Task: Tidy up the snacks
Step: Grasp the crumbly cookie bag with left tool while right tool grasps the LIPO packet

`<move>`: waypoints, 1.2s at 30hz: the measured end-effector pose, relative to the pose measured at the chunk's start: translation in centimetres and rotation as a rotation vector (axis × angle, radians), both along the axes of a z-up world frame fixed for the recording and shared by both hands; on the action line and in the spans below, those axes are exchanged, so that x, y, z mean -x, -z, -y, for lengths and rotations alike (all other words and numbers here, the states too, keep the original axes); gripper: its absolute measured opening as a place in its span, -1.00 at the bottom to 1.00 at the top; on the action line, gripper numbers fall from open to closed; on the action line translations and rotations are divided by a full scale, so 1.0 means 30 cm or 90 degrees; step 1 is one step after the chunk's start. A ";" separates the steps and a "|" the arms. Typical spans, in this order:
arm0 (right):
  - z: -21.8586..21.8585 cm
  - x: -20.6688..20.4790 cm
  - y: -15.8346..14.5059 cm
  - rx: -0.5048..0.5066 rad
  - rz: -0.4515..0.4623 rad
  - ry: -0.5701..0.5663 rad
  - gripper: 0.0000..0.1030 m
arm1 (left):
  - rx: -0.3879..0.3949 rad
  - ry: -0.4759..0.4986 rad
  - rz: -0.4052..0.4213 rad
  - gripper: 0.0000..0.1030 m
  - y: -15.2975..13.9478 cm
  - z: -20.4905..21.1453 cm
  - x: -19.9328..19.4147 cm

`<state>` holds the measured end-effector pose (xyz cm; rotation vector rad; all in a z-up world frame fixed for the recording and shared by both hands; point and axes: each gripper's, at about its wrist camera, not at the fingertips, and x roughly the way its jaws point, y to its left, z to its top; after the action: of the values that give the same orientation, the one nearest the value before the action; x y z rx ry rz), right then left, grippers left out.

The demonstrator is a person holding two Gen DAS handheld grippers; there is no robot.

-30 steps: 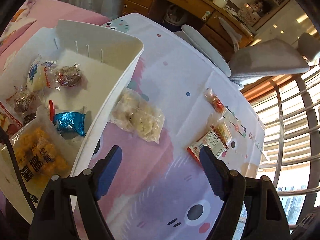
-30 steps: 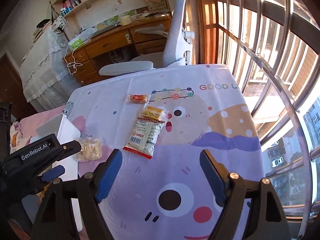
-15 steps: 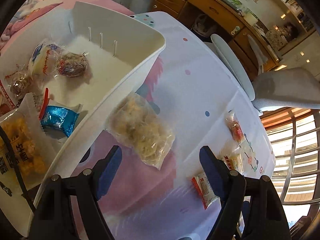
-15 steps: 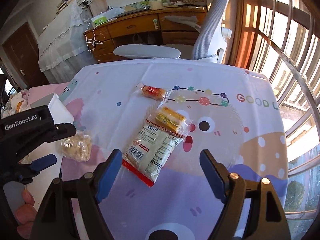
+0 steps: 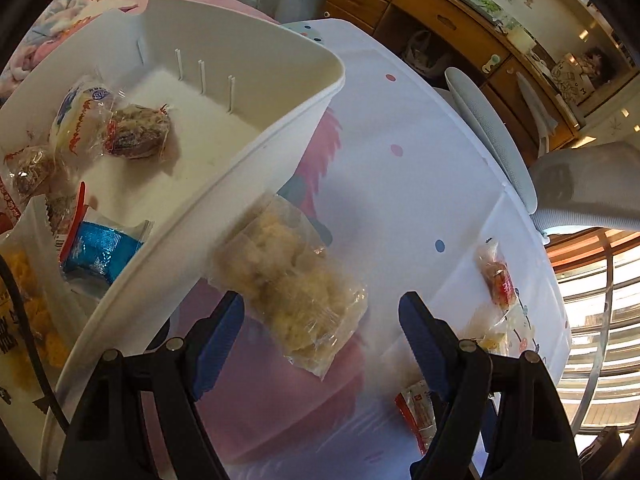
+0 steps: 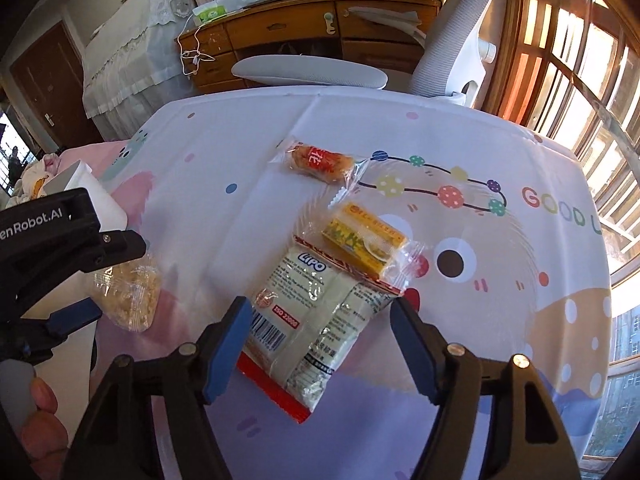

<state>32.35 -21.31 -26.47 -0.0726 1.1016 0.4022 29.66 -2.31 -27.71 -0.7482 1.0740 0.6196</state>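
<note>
Both grippers dropping onto snacks — no grip yet.
Left gripper (image 5: 320,316) spread over clear puffed-snack bag (image 5: 292,284), lower centre, beside bin (image 5: 256,160); right gripper (image 6: 320,328) just narrowed, astride Lipo pack (image 6: 312,316), untouched on counter (image 6: 224,152).

L gripper (image 5: 320,320) open above clear snack bag (image 5: 292,292), beside white bin (image 5: 240,160).

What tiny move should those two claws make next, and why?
Probably lower both and close: the left gripper has its jaws open above the clear bag of puffs, and the right gripper's jaws, just closing, flank the Lipo packet. Both snacks lie outside the white bin.
</note>
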 end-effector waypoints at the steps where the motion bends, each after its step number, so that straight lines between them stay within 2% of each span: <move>1: -0.004 -0.003 0.002 0.004 0.002 -0.002 0.38 | -0.002 -0.001 -0.004 0.53 0.003 0.001 -0.005; 7: -0.045 -0.012 0.011 0.031 0.018 -0.037 0.37 | -0.009 0.001 -0.033 0.49 0.030 -0.002 -0.032; 9: -0.061 -0.011 0.015 0.044 0.024 -0.050 0.37 | -0.010 0.003 -0.046 0.39 0.042 -0.004 -0.041; 14: -0.091 -0.001 0.021 0.065 0.039 -0.075 0.29 | -0.011 0.003 -0.044 0.34 0.051 -0.011 -0.049; 22: -0.094 0.009 0.011 0.066 0.040 -0.094 0.00 | -0.022 0.006 -0.037 -0.06 0.043 -0.014 -0.044; 26: -0.085 0.014 0.003 0.068 0.033 -0.101 -0.07 | -0.026 0.012 -0.034 -0.20 0.038 -0.010 -0.045; 31: -0.065 0.020 -0.002 0.080 0.012 -0.095 -0.08 | -0.048 0.045 -0.059 -0.25 0.029 0.011 -0.053; 36: -0.029 0.032 -0.011 0.095 -0.016 -0.078 -0.08 | -0.038 0.066 -0.079 -0.28 0.021 0.036 -0.021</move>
<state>31.39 -20.43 -26.15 -0.2682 1.1545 0.4303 30.29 -3.41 -28.32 -0.6054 1.1959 0.6131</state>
